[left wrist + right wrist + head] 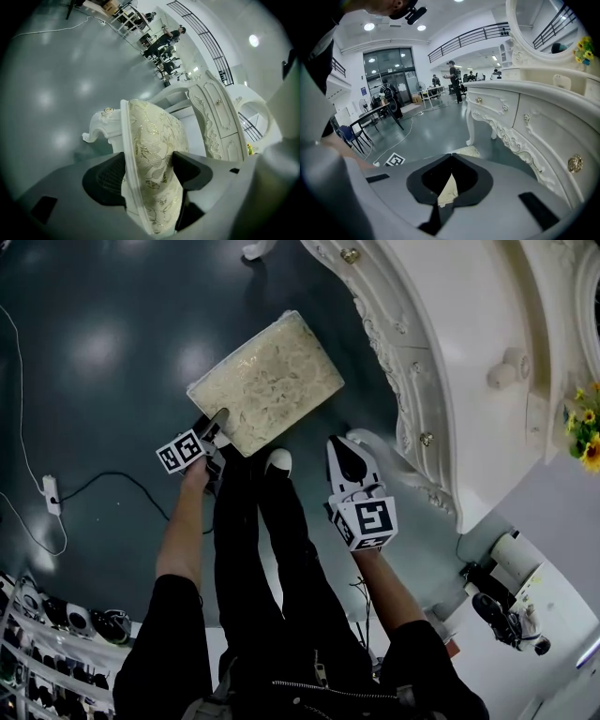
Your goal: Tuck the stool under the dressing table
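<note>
Your left tool (147,174) is pinching the near edge of the stool (152,140), one pad against the white rim and one on the brocade cushion (a deep bite, which is good). Your right tool (451,161) is pressed together on nothing and hovers near the seat on the dressing table's side. The stool stands on the dark floor (103,352), close to the dressing table (450,352) but apart from it and not yet under it. A grip at one corner will probably make the seat swing as you push, so I would spread the right tool and take the rim at the other near corner first. Then slide low and straight toward the opening, watching that the carved stool leg (101,124) clears the table's leg (471,126).
</note>
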Demonstrator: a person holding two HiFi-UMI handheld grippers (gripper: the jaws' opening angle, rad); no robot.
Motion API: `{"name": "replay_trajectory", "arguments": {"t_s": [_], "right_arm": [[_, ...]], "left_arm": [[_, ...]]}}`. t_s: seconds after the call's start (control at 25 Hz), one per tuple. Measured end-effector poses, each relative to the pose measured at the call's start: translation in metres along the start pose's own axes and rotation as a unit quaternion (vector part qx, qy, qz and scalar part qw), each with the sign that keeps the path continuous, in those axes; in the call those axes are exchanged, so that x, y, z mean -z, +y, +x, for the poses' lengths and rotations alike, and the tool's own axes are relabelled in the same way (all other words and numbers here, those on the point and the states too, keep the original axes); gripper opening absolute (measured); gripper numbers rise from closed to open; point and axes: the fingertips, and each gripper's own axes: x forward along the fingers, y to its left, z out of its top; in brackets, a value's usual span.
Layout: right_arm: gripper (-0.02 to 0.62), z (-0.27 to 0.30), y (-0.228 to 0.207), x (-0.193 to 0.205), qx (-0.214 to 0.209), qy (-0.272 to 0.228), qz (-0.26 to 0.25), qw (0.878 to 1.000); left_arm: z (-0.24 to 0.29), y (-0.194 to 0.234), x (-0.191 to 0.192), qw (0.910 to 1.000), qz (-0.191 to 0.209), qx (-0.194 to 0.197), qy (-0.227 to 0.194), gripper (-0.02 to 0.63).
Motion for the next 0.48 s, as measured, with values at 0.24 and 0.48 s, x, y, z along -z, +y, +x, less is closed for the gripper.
{"name": "replay_trajectory", "arguments": {"t_s": [0.24, 0.48], "right_arm": [[0.008, 0.003, -0.01, 0.009, 0.008, 0.002, 0.004, 1.0], [0.008, 0.007, -0.014, 0.019, 0.011, 0.005, 0.013, 1.0]], "left_arm": [[0.036, -0.021, -0.021, 0.9997, 0.009, 0.014, 0.018, 0.321], [0.075, -0.05, -0.019, 0.9991, -0.005, 0.036, 0.023, 0.308]]}}
